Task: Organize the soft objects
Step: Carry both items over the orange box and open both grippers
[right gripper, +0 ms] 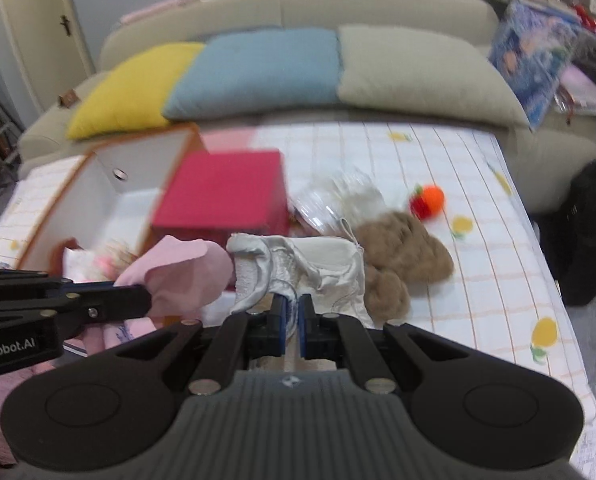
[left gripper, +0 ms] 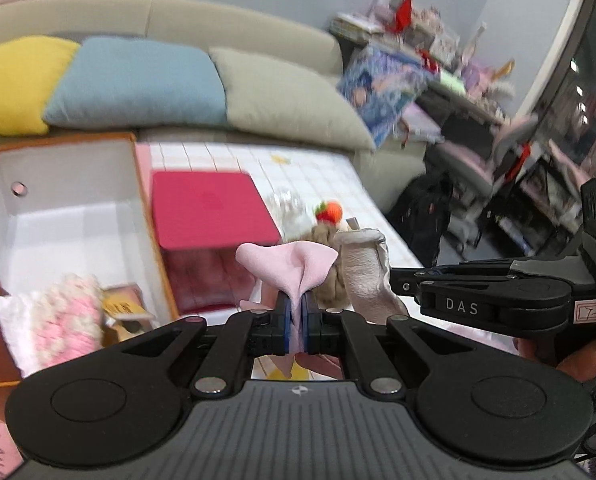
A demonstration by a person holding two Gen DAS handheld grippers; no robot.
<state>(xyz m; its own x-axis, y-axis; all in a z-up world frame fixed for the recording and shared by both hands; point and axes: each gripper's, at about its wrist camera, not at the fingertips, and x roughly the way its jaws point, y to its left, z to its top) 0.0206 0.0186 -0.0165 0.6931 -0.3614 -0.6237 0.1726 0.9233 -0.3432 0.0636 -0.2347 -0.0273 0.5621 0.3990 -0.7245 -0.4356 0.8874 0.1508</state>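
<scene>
My left gripper [left gripper: 297, 304] is shut on a pink cloth [left gripper: 294, 262], held above the table beside the orange-rimmed white box [left gripper: 58, 208]. The same cloth shows in the right wrist view [right gripper: 178, 276]. My right gripper [right gripper: 292, 306] is shut on a white-silver cloth [right gripper: 298, 264], which also shows in the left wrist view [left gripper: 364, 268]. A brown fluffy item [right gripper: 406, 256] and a red-orange plush fruit [right gripper: 428, 200] lie on the checked tablecloth [right gripper: 458, 280]. A pink-white knitted item [left gripper: 66, 320] lies in the box.
A red box [left gripper: 210, 208] stands right of the white box. Crumpled clear plastic [right gripper: 338, 196] lies behind the cloths. A sofa with yellow [right gripper: 134, 88], blue and grey cushions runs along the back. Cluttered shelves [left gripper: 458, 80] stand at the right.
</scene>
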